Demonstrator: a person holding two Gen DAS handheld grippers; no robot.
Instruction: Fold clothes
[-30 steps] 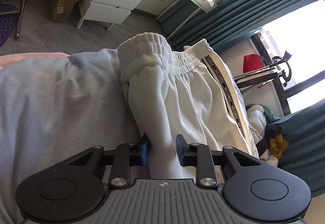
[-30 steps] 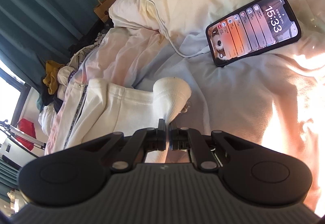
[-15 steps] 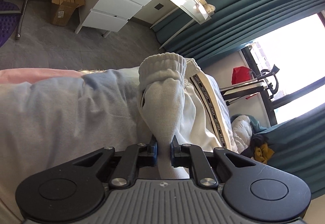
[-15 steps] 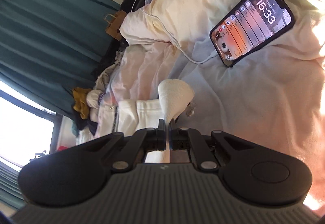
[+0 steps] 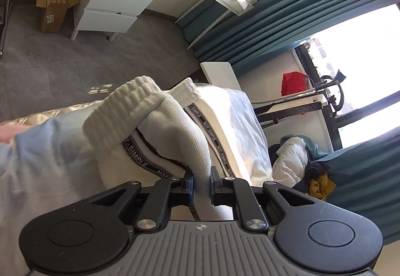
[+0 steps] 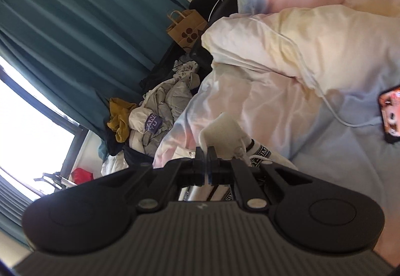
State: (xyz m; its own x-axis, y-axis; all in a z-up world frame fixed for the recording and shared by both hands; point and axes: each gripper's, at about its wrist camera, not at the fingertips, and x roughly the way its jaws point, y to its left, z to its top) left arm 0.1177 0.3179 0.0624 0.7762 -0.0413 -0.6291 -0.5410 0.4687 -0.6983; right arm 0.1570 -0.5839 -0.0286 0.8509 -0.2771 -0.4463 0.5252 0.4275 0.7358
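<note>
The left hand-held gripper (image 5: pixel 202 182) pinches a fold of the white pants (image 5: pixel 175 130). A second ago the pants lay spread out flat on the bed (image 5: pixel 42 151). Now the stretchy top band is bunched up and folded over, and the black stripe with letters shows on the near side too. The pants sit on the pale blue bed cover, near the edge of the bed.

The right hand-held gripper (image 6: pixel 206 159) is pressed together on a white corner of the pants (image 6: pixel 222 133). It is turned more toward the green curtain (image 6: pixel 75 33) than before. The phone (image 6: pixel 391 117) was in full view; now only its end peeks in at the right side. The pile of clothes (image 6: pixel 155 115) beside the bed looks closer.
</note>
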